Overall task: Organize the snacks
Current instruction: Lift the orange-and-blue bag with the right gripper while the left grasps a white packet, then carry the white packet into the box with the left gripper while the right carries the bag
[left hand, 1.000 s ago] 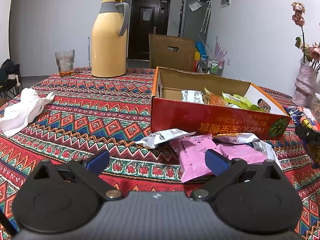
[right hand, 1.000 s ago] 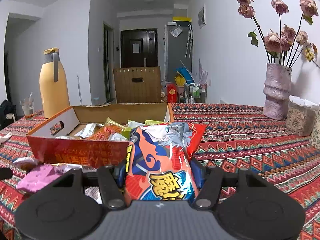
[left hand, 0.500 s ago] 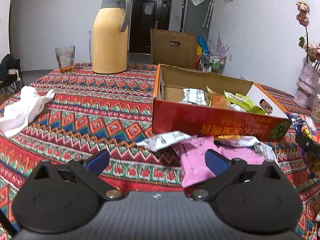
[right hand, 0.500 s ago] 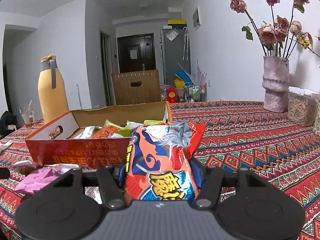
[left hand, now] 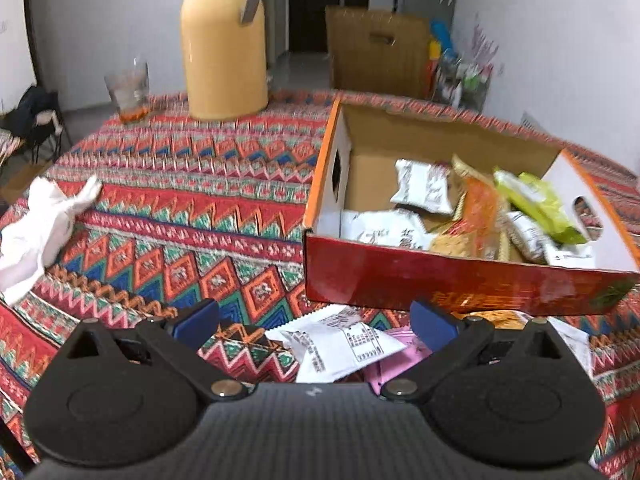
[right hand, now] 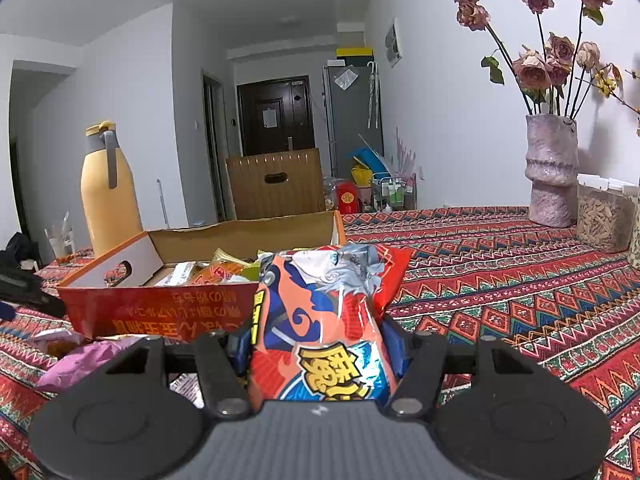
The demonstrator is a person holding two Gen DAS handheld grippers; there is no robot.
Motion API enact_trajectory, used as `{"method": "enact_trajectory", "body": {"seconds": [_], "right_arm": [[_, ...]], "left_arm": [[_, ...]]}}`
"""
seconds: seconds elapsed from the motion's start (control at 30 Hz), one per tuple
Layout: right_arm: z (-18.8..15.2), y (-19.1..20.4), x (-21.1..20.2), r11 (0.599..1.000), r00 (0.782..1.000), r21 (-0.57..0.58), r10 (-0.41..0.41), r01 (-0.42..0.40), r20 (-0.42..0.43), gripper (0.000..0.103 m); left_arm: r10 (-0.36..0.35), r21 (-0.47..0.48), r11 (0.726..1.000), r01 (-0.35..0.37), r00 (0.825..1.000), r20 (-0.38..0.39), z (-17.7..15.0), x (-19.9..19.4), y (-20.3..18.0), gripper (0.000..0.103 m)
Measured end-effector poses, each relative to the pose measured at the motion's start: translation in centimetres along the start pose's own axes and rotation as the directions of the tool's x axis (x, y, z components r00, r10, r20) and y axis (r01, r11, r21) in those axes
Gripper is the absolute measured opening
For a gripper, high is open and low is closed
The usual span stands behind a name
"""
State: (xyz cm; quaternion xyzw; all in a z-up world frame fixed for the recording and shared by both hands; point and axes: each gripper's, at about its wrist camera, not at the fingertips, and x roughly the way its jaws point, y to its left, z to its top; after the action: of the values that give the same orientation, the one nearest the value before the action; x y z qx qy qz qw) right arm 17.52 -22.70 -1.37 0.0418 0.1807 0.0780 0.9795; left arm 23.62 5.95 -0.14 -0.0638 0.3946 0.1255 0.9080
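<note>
An open red cardboard box (left hand: 448, 286) (right hand: 160, 310) holds several snack packets, white, orange and green. My left gripper (left hand: 316, 326) hangs open just in front of the box, over a white packet (left hand: 340, 348) and a pink packet (left hand: 394, 364) that lie on the patterned tablecloth. My right gripper (right hand: 320, 346) is shut on a red and blue snack bag (right hand: 324, 320), held upright near the box's right end. Pink packets (right hand: 84, 364) lie on the cloth left of that bag. The left gripper's edge (right hand: 28, 292) shows at the left of the right wrist view.
A yellow thermos jug (left hand: 224, 46) (right hand: 110, 196) and a drinking glass (left hand: 128, 92) stand at the table's far side. A crumpled white cloth (left hand: 38, 226) lies at the left. A vase of dried roses (right hand: 552, 176) and a clear food container (right hand: 606, 216) stand far right.
My left gripper has moved toward the box and tipped downward, so the box's inside now shows from above. The right gripper still holds the snack bag in about the same place.
</note>
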Motion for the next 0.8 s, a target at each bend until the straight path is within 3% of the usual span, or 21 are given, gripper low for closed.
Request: {"method": "enact_trajectory", "body": {"seconds": [0.2,0.33,0.43,0.57,0.8], "right_arm": [[0.1,-0.3,0.1,1.0,1.0,0.015,0.014,-0.014,0.0,0.06],[0.1,-0.4,0.1,1.0,1.0,0.021,0.022,-0.022,0.003,0.06],[0.1,-0.4,0.0,0.999,1.0,0.022,0.026,-0.026,0.004,0.06],[0.1,-0.4,0.0,0.999,1.0,0.021,0.025,-0.026,0.003,0.06],[0.1,-0.4,0.1,1.0,1.0,0.02,0.021,-0.021,0.0,0.06]], "left_arm": [[0.037,-0.04,0.998,-0.041,0.996,-0.083,0.1,2.3,-0.1,0.099],[0.027,-0.066,0.997,-0.034,0.994,-0.105,-0.1,2.6,0.6,0.078],[0.019,-0.08,0.996,-0.028,0.993,-0.114,-0.3,2.6,1.2,0.073],[0.005,-0.084,0.996,-0.015,0.993,-0.117,-0.8,2.5,1.9,0.053],[-0.001,-0.059,0.998,-0.004,0.996,-0.085,-1.7,1.7,2.4,0.047]]}}
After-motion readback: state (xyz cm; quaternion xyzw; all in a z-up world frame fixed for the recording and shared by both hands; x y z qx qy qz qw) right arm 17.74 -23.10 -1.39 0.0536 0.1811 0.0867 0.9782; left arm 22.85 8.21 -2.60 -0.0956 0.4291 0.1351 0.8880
